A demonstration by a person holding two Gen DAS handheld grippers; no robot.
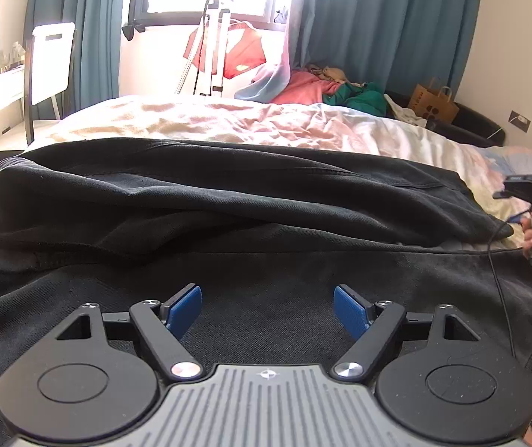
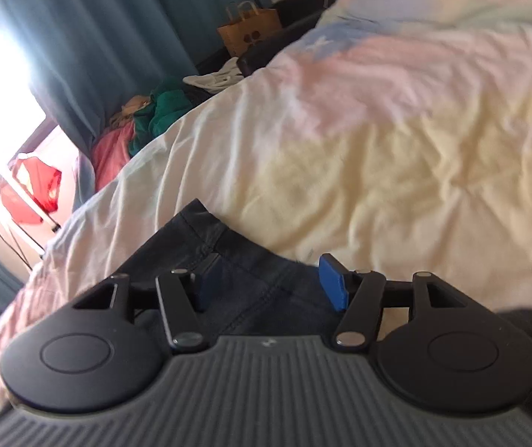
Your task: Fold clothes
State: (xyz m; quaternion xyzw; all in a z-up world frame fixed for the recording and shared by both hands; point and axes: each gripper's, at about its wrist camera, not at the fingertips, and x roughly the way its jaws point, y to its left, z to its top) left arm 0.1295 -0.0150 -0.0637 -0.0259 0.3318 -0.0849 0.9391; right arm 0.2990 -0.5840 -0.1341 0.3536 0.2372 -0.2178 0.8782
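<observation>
Presently: black garment (image 1: 266, 201), long axis crosswise; its end lies between right gripper's (image 2: 271, 279) parted fingers; left gripper (image 1: 267, 311) agape, empty, over mid-cloth.

— Where do the trousers (image 1: 228, 201) lie?
— On the bed (image 1: 228, 123), across its near part, folded over themselves.
— And the grippers?
— The left gripper (image 1: 267, 311) over the trousers; the right gripper (image 2: 271, 279) over their corner.
— Behind the bed?
— A clothes heap (image 1: 325, 87), with a paper bag (image 1: 433, 104) to its right.
</observation>
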